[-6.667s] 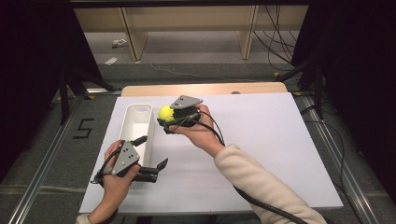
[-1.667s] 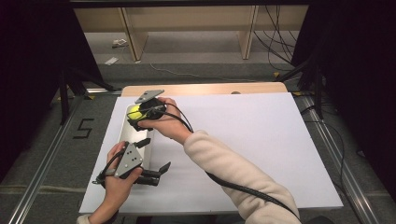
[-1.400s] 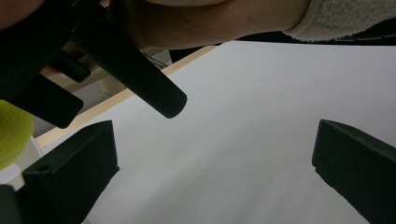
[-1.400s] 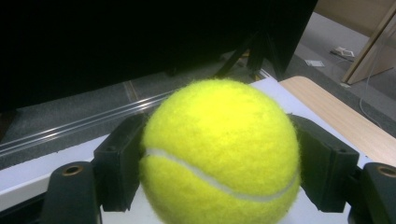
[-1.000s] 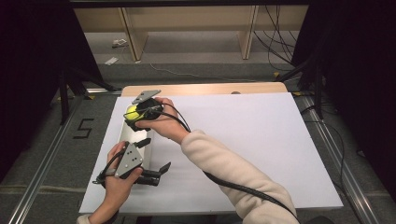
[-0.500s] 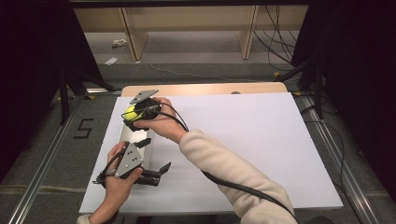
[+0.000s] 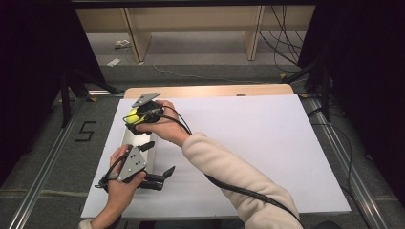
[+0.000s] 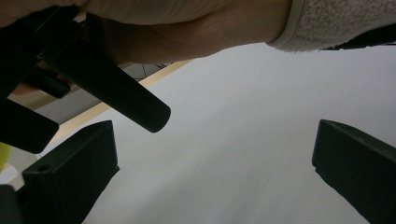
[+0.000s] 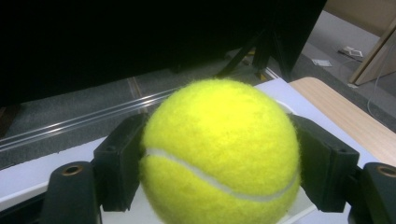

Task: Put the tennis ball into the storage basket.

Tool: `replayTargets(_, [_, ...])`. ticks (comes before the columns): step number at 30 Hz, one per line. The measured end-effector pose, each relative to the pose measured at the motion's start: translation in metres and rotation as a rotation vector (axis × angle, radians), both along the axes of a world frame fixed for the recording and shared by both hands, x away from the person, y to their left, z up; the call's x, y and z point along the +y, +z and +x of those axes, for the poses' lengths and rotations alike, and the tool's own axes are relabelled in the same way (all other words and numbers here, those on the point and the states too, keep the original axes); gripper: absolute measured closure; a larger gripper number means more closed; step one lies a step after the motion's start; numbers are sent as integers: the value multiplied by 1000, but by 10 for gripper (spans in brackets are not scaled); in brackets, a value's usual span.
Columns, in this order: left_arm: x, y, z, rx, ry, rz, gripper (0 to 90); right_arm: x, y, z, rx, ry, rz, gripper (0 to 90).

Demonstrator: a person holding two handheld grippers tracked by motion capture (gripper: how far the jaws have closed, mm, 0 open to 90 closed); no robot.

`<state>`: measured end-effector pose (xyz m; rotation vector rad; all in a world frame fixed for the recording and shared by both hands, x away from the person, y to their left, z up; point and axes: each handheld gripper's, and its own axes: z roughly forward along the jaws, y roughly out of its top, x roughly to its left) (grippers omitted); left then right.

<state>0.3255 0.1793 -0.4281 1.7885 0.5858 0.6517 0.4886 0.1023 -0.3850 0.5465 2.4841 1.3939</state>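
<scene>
A yellow tennis ball (image 9: 219,151) sat pinched between the 2 black jaws of the right gripper (image 7: 143,116), held above the far end of a narrow white tray (image 7: 129,139) near the worktop's (image 7: 267,143) far left corner. The jaws pressed on opposite sides of the ball at its widest part, which looked the soundest hold: the ball appeared light and springy, its felt giving grip rather than slip, and it seemed unlikely to break if dropped, though it would probably bounce and roll. The person's right arm, in a cream fleece sleeve (image 7: 234,176), reached diagonally across from the near edge towards the left, the hand wrapped around the gripper and its cable (image 7: 239,191) trailing back under the forearm. The left gripper (image 7: 157,176) lay low near the worktop's near left corner, just beside the tray's near end, its jaws spread wide with nothing between them, pointing along the white surface; the left hand (image 7: 119,183) gripped it from behind
</scene>
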Motion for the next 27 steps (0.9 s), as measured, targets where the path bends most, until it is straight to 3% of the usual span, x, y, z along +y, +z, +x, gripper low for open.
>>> replayTargets(27, [0, 0, 0, -1, -1, -5, 0, 6, -4, 0, 11, 17, -18, 263])
